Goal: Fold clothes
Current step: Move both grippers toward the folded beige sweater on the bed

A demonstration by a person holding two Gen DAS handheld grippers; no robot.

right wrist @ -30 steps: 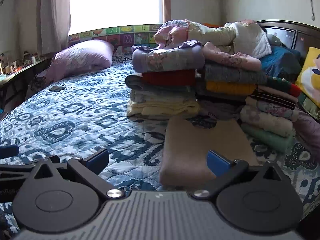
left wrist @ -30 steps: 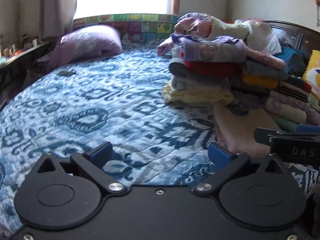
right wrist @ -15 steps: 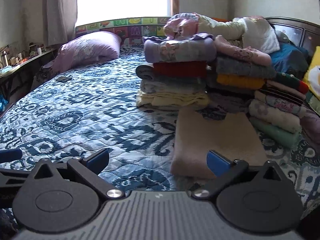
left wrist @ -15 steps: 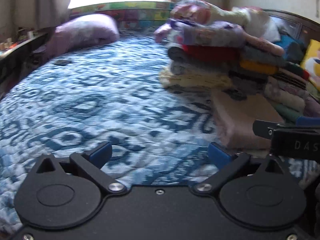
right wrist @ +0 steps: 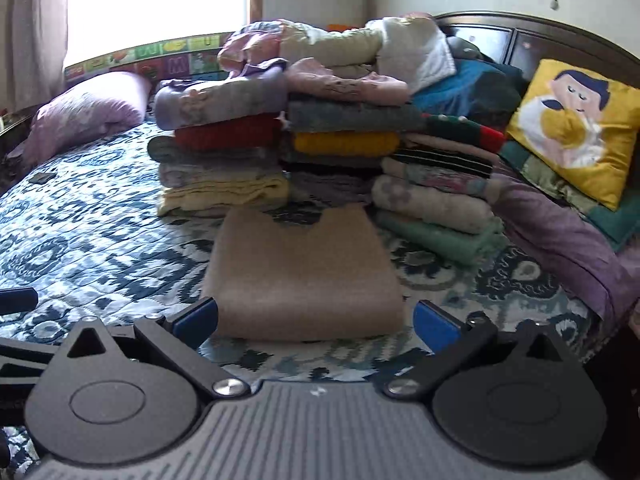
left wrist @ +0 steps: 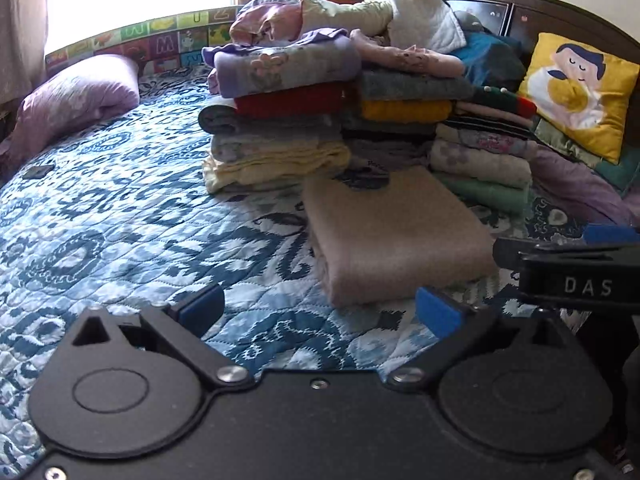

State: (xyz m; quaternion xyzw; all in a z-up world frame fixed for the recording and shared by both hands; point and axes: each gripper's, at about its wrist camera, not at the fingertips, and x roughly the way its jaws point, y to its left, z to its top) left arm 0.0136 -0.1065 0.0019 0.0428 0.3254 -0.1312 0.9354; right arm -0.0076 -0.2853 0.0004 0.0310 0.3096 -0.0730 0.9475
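Both released: right hand-held gripper (right wrist: 314, 320) hovering before folded beige garment (right wrist: 302, 276) at 12 o'clock; left hand-held gripper (left wrist: 318, 310) hovering over bed (left wrist: 120, 232)

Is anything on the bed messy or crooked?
Mostly tidy. The tan folded piece lies flat and square before the neat stacks. Only the crumpled bundle on top of them looks unfolded. Both grippers are open and empty.

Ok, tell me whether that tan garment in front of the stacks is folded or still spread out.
Folded. The tan garment lies as a neat thick rectangle on the quilt, layered edge facing the open right gripper.
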